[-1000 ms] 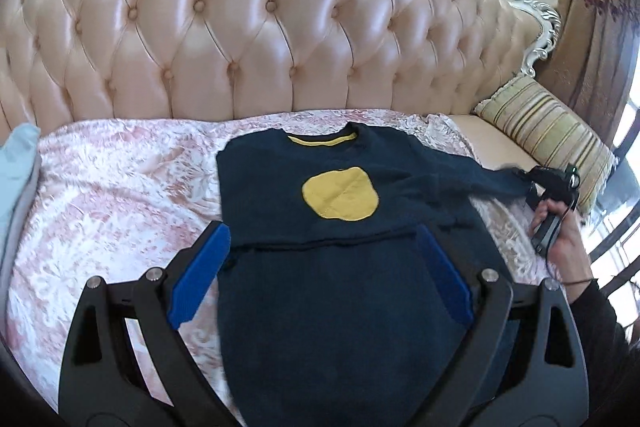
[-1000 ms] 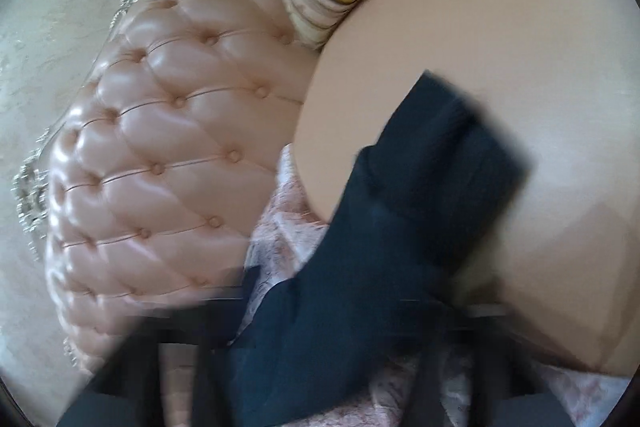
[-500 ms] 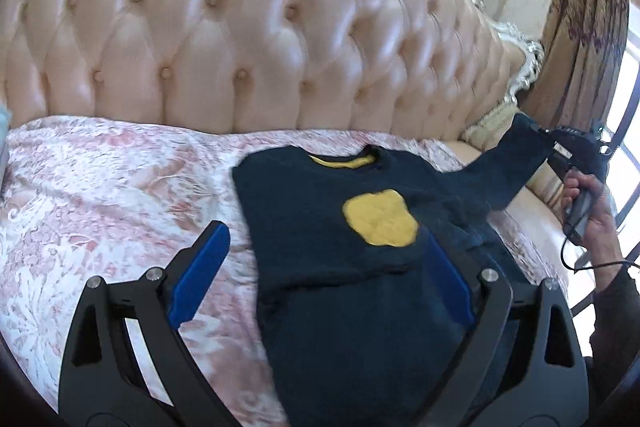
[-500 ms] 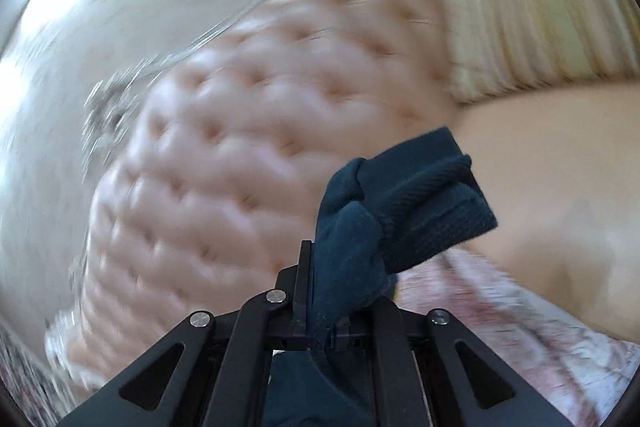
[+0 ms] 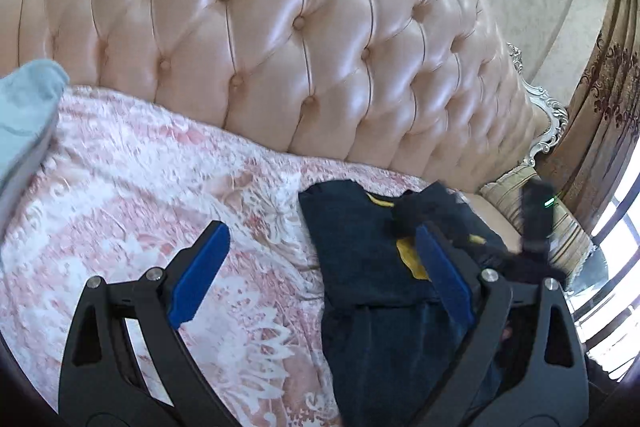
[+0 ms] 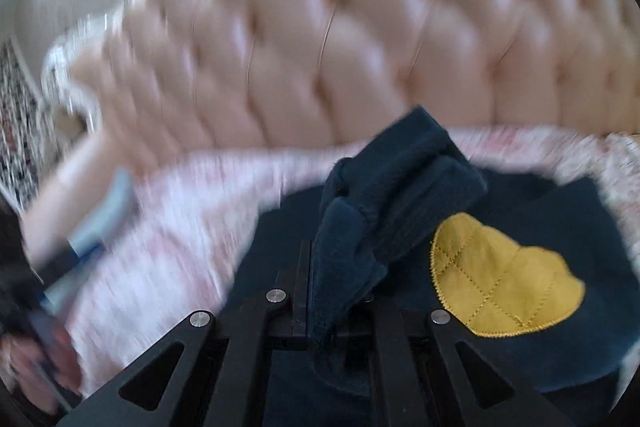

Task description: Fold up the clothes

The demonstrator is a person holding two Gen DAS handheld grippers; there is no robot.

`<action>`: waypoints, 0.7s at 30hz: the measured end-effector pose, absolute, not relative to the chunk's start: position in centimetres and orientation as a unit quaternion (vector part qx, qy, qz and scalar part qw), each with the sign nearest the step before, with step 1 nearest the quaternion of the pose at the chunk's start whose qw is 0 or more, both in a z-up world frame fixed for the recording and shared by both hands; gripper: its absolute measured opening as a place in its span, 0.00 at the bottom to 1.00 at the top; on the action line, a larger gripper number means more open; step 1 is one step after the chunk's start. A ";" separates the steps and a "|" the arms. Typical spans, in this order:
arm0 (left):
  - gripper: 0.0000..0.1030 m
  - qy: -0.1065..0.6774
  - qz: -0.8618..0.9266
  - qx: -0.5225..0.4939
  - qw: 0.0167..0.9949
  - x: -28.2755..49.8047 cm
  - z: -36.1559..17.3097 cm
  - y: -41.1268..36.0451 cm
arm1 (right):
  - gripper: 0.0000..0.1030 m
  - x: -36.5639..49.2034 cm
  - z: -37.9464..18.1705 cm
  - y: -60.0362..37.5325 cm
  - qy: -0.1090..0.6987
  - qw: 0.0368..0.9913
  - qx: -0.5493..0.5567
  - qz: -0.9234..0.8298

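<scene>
A dark navy sweater (image 5: 360, 259) with a yellow patch (image 6: 496, 283) lies flat on the pink patterned bed cover (image 5: 160, 187). My right gripper (image 6: 320, 291) is shut on the sweater's sleeve cuff (image 6: 400, 187) and holds it over the sweater's chest. In the left wrist view the right gripper (image 5: 536, 223) is at the far right, above the sweater. My left gripper (image 5: 320, 267) is open and empty, with blue pads (image 5: 200, 267), hovering over the sweater's left edge.
A tufted beige headboard (image 5: 280, 27) runs along the back. A light blue cloth (image 5: 24, 115) lies at the far left. A striped pillow (image 5: 568, 227) and a curtain (image 5: 608, 99) are at the right.
My right gripper has carried the sleeve from the sweater's right side up and inward over its chest. The left wrist view has swung left and the sweater now sits on its right.
</scene>
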State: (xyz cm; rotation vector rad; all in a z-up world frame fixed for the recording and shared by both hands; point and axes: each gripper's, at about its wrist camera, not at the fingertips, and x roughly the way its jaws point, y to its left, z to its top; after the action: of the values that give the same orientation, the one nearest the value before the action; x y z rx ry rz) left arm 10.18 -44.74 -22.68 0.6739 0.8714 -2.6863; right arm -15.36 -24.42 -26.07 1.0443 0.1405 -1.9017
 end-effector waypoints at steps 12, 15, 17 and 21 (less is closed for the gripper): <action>0.92 0.297 -0.917 0.242 0.110 9.8 -23.6 -44.1 | 0.09 -15.8 -27.1 -23.7 0.075 0.459 0.440 -0.768; 0.92 0.302 -0.915 0.242 0.110 9.8 -23.7 -44.4 | 0.23 -14.5 -26.1 -24.3 0.117 0.482 0.410 -0.766; 0.92 0.305 -0.914 0.243 0.110 9.9 -23.9 -44.5 | 0.46 -13.3 -25.9 -24.8 0.147 0.491 0.390 -0.765; 0.92 0.306 -0.913 0.244 0.111 10.0 -24.0 -44.7 | 0.65 -11.2 -25.9 -25.9 0.201 0.499 0.360 -0.762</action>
State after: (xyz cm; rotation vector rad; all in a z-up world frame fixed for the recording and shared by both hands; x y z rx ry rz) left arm 9.97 -44.70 -23.97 0.7170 0.8991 -2.6825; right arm -11.19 -25.93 -25.92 0.8706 0.4873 -1.8444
